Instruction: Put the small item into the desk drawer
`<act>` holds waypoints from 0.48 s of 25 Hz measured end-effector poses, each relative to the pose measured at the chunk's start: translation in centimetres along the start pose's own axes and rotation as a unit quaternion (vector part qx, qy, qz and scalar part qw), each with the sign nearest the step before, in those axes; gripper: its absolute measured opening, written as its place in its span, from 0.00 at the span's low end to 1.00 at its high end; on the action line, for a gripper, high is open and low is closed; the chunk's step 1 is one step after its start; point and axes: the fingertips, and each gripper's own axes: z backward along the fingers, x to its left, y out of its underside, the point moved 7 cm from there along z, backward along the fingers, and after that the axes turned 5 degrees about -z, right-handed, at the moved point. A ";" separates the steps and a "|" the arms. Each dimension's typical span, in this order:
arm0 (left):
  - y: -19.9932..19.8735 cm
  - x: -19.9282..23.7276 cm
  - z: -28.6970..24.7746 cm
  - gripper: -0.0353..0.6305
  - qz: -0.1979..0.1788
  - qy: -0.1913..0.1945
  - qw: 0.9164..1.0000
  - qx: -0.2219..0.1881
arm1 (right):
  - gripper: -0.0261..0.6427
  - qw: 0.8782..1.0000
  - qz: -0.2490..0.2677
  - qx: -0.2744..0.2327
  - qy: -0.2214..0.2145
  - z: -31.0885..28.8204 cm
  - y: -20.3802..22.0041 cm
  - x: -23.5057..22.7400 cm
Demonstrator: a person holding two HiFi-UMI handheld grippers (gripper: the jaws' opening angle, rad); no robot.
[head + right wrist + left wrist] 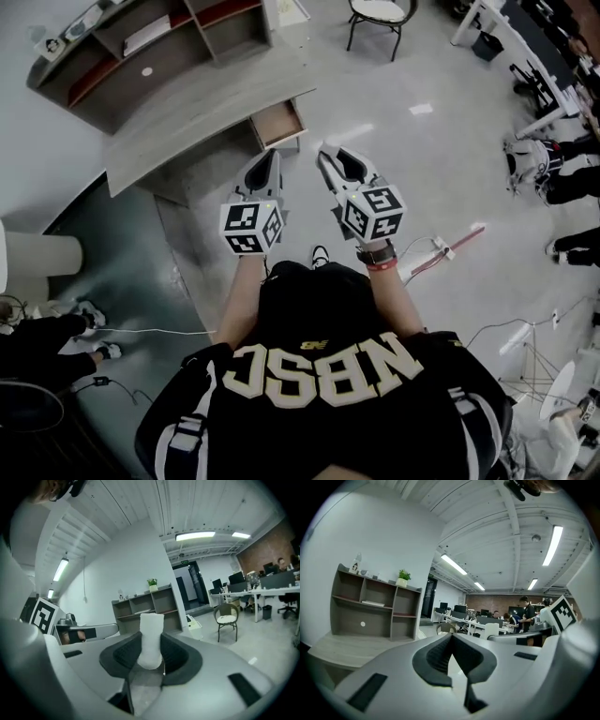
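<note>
Two tongs, left tongs (pixel 451 636) together, right tongs (pixel 150 638) clamped on white item (pixel 151 629), its kind unclear

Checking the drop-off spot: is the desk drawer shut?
No, the drawer stands pulled out from under the desk, its inside showing.

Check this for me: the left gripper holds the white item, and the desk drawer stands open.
Wrong gripper: the right gripper holds the white item between its jaws, as the right gripper view shows; the left gripper is empty. The desk drawer does stand open.
</note>
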 end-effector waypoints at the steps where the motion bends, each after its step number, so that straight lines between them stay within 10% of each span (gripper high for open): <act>1: 0.2 0.0 -0.5 0.07 0.000 -0.008 1.000 0.004 | 0.24 1.000 -0.004 0.005 -0.007 -0.5 0.1 -0.7; 12: 1.3 4.4 -3.0 0.07 0.012 -0.099 0.994 0.031 | 0.24 0.994 -0.009 0.062 -0.091 -8.6 -0.1 -3.6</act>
